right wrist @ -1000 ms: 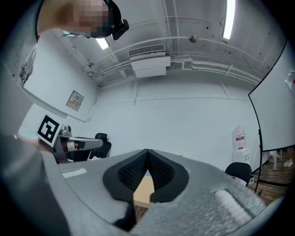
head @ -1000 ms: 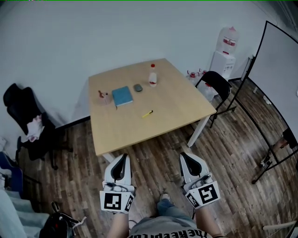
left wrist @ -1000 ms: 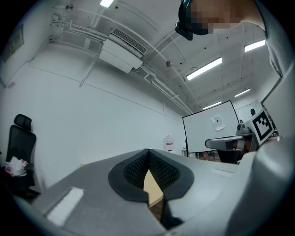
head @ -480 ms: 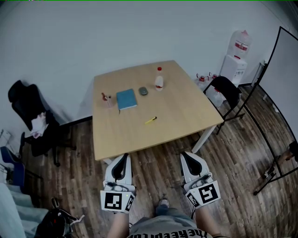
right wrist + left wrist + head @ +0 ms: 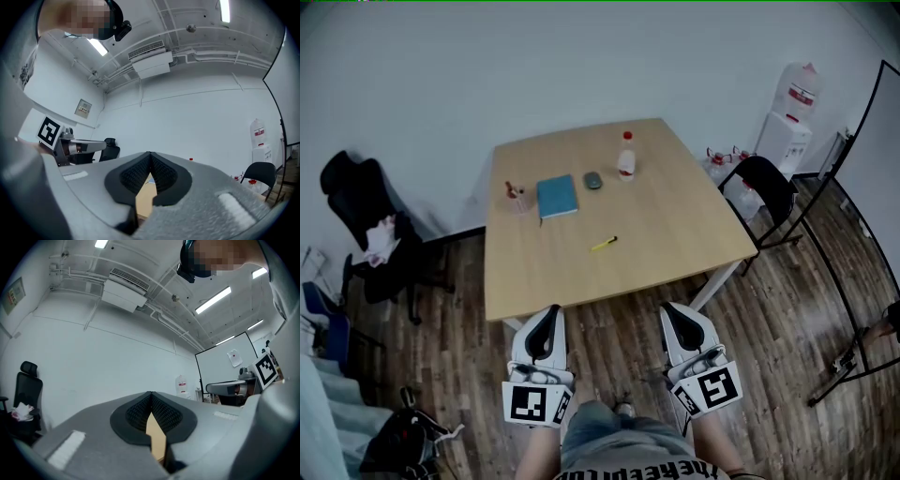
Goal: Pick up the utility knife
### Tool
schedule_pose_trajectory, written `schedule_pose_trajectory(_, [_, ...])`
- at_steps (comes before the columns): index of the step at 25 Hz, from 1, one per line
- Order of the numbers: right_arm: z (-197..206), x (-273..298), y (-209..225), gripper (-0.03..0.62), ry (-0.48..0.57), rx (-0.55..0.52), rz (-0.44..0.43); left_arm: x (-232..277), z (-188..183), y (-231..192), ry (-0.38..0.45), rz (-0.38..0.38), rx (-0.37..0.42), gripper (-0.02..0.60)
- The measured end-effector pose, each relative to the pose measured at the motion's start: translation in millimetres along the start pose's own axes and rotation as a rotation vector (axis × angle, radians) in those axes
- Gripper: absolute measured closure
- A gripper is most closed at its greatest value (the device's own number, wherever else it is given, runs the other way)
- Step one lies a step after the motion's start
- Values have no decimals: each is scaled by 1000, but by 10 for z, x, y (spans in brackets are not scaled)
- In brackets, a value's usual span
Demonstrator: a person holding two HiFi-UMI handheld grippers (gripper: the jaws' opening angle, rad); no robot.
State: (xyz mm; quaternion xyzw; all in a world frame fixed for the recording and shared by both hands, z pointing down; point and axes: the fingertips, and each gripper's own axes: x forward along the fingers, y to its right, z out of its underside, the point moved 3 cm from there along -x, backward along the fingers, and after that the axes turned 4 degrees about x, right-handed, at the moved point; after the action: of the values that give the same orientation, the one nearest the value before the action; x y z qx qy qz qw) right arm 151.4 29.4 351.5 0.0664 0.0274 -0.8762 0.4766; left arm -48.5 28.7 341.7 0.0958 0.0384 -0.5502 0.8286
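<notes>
The knife lay flat on the pale wooden tabletop, roughly at its middle and a little toward the near edge, on bare wood. It was small, slim and yellow, slanted with its right end farther away. Its blade could not be made out.

- Person's shirt, on the near side of the table: dark lettering cut by the picture's edge, roughly "THE KEEP IT U".
- Left gripper and right gripper, just short of the table's near edge: each cube carries a square black-and-white coded marker with no letters or numbers.
- Water bottle, beyond the table's far right corner: red-and-white label, too small to read.
- Wall sign, up and left of the table: illegible.
</notes>
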Motion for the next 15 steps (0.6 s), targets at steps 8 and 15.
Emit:
schedule_pose_trajectory(8, [84,216,108,599,-11,29,-27,98,46,-124,-30,-36,12,577])
schedule_pose_trajectory(15, [111,478,220,599,-11,23,-20,339,91,-285,-28,-29,17,577])
